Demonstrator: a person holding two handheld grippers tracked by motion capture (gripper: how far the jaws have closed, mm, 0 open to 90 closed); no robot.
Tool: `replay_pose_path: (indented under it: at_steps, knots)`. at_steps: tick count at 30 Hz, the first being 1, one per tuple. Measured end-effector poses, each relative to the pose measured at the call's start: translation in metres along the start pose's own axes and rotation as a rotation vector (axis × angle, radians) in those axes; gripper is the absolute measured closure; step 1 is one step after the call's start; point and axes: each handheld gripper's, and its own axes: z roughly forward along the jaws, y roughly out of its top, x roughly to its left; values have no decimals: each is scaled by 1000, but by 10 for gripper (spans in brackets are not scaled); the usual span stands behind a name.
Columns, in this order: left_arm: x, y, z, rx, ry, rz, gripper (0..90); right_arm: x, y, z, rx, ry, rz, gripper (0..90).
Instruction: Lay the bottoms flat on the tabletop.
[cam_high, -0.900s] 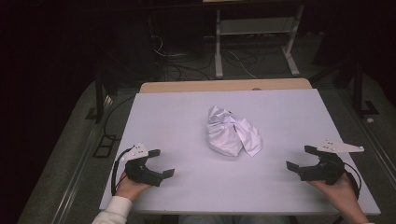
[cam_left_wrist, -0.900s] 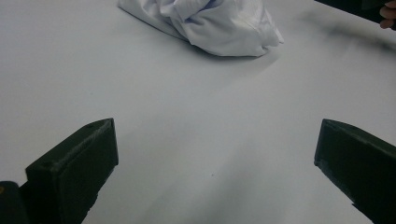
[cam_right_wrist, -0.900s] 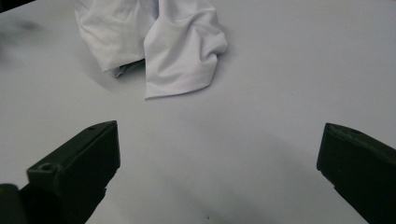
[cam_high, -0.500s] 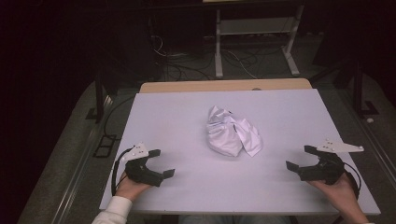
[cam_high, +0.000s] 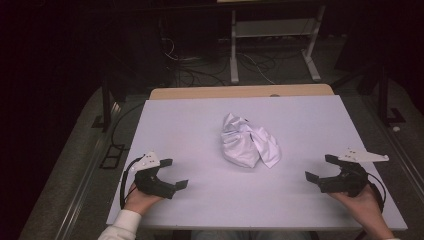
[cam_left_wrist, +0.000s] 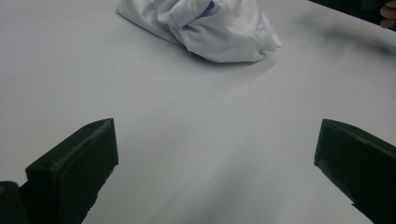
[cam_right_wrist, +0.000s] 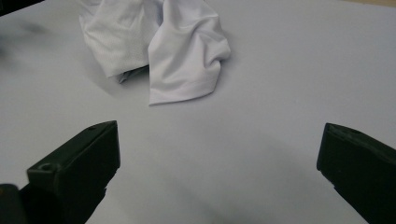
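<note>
The left tongs are wide open with nothing between the jaws. They sit low near the front left of the tabletop, held in the person's left hand. The right tongs are wide open and hold nothing too. They sit near the front right, in the right hand.

Both tongs point in toward the middle, where a white cloth lies in a crumpled heap. It is well apart from both tongs. They likely wait at the two sides so that each one can reach in and take one side of the cloth.
</note>
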Motion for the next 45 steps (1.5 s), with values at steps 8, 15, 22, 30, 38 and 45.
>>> replay_pose_path:
  at_steps: [8,15,22,30,38,45]
  knots:
    - [-9,13,6,36,-10,51,0,1,14,-3,-17,1,-2,0]
    - [-12,20,10,51,-23,71,0,3,25,2,-5,12,-16,0]
    - [-11,26,8,51,-22,74,0,6,33,6,6,18,-30,0]
    - [-9,33,8,53,-21,75,0,7,45,10,20,27,-51,0]
    - [-8,45,9,52,-35,76,0,6,60,12,24,41,-74,0]
    - [-9,56,19,60,-56,91,0,2,68,25,42,63,-78,0]
